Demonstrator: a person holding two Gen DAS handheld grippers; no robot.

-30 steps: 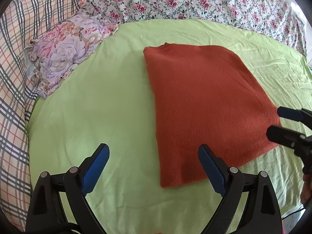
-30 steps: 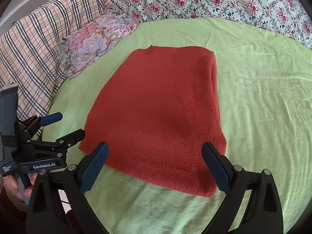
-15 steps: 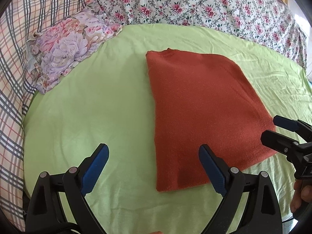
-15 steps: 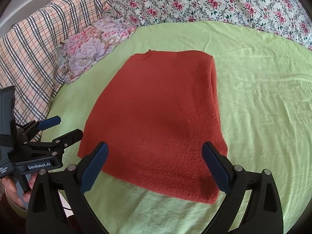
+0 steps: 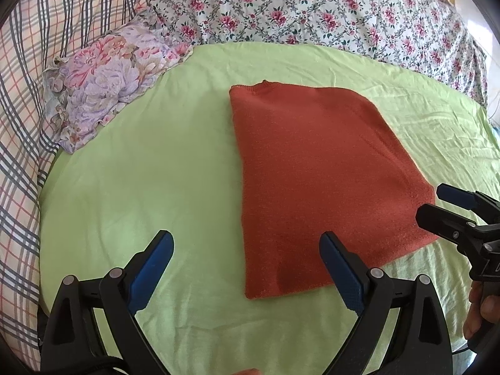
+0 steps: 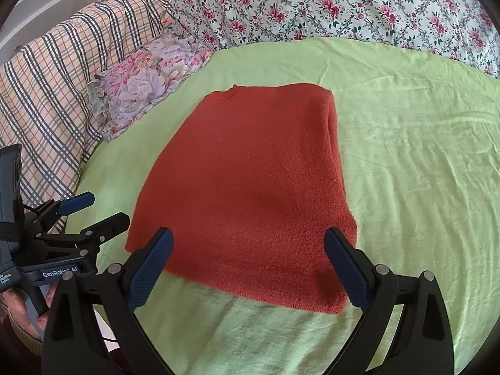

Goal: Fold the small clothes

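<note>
The rust-red knit garment (image 6: 247,193) lay flat on the green bed sheet (image 6: 422,172), already folded lengthwise. It looked soft, light and floppy, best pinched at the two near corners. The right gripper (image 6: 247,268) hovered wide open over its near hem; the left gripper (image 5: 243,272), equally spread, straddled the near-left edge, touching nothing.

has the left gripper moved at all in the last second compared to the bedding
Yes. In the left wrist view the floral pillow and the red sweater sit lower than before, so the left gripper has tilted up or pulled back a little.
</note>
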